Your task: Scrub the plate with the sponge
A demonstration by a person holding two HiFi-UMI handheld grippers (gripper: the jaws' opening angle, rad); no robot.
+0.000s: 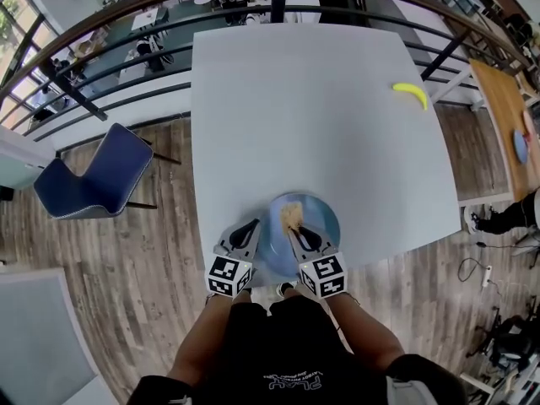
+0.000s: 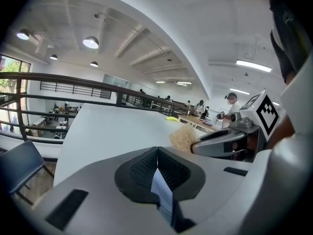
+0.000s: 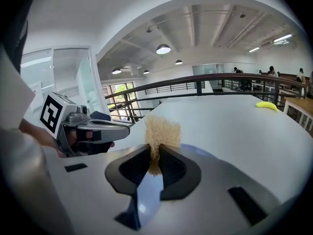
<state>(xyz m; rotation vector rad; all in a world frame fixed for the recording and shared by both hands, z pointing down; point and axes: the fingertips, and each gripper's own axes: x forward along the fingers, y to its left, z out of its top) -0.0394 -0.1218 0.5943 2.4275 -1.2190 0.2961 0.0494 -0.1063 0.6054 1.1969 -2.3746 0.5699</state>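
A round blue plate lies at the near edge of the white table. My right gripper reaches over the plate and is shut on a tan fibrous sponge, which sticks out past the jaws in the right gripper view. The plate's blue rim shows just beyond those jaws. My left gripper sits at the plate's left rim. Its jaws are closed in the left gripper view, with a thin blue strip of plate pinched between them. The sponge shows to its right.
A yellow banana lies near the table's far right corner. A blue chair stands on the wood floor to the left. A dark railing runs behind the table. A wooden table stands at the right.
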